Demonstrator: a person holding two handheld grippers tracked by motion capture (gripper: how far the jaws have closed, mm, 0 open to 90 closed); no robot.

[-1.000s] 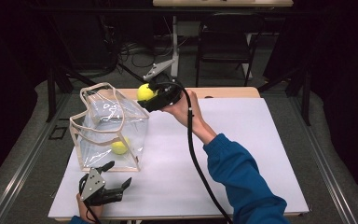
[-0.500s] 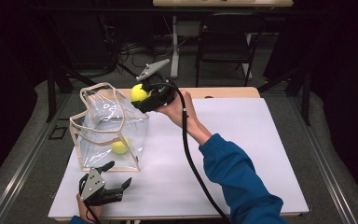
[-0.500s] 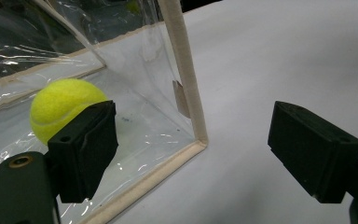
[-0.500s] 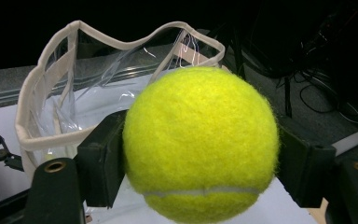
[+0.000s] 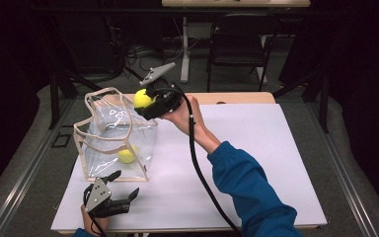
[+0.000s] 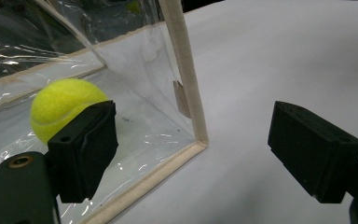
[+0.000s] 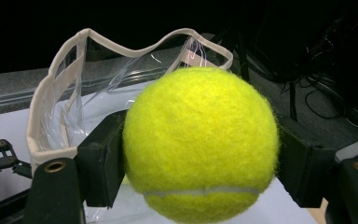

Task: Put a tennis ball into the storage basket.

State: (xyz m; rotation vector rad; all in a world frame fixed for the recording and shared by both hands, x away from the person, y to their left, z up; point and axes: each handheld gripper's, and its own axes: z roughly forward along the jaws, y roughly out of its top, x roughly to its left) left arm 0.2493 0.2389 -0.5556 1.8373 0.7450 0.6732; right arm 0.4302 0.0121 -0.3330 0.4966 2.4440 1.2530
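A fuzzy yellow tennis ball with a pale seam across its lower part is clamped between the two black jaws of the right gripper, held in the air above the far right corner of the clear plastic bag's open top. The bag, edged in beige trim with limp beige handles, stands upright near the table's left edge. A second tennis ball lies on its floor, near the front wall.

Light from above falls brightly on the white desk while the room around it sinks into near black, glare streaks the clear bag (creases catch it most), and the close ball looks slightly soft.
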